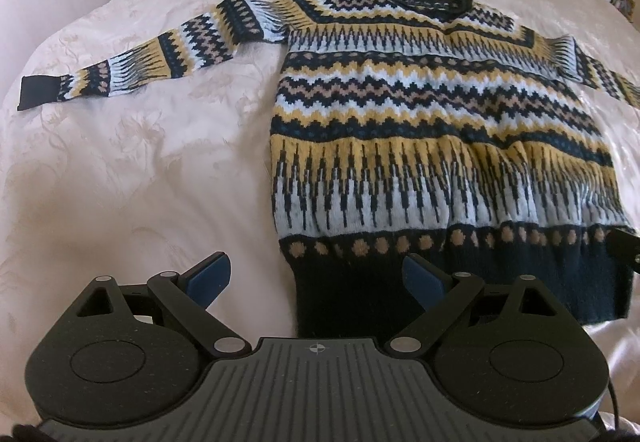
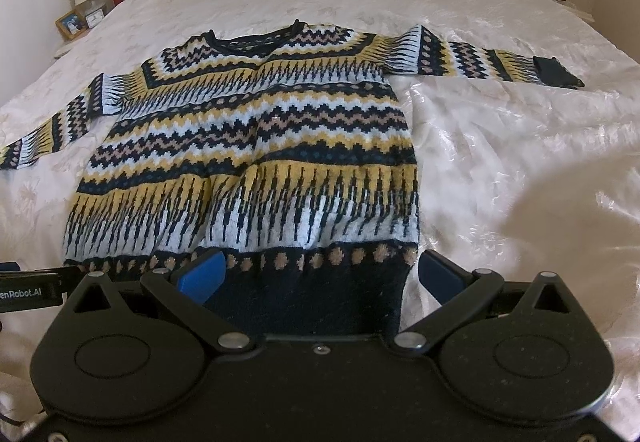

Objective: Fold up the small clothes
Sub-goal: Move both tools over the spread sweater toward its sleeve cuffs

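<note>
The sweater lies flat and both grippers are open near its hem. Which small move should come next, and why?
Probably close the left gripper on the left hem corner of the sweater. The sweater is spread flat on the bed, sleeves out, nothing folded yet; the right gripper already straddles its own hem corner.

- We see the sweater (image 1: 436, 113) knitted in bands of navy, mustard yellow, pale blue-white and dusty pink: zigzags, diamonds and long dagger-like spikes.
- Its hem (image 2: 312, 298) is plain dark navy, topped by a row of tan dots.
- Our view of the left sleeve's cuff (image 1: 38, 91) shows it solid dark navy; the right sleeve's cuff (image 2: 558, 75) matches.
- The bedspread (image 1: 132, 169) is a glossy cream-pink with a faint floral damask pattern.
- Both the left gripper (image 1: 316, 278) and right gripper (image 2: 320, 274) are matte black with blue finger pads (image 2: 202, 276).
</note>
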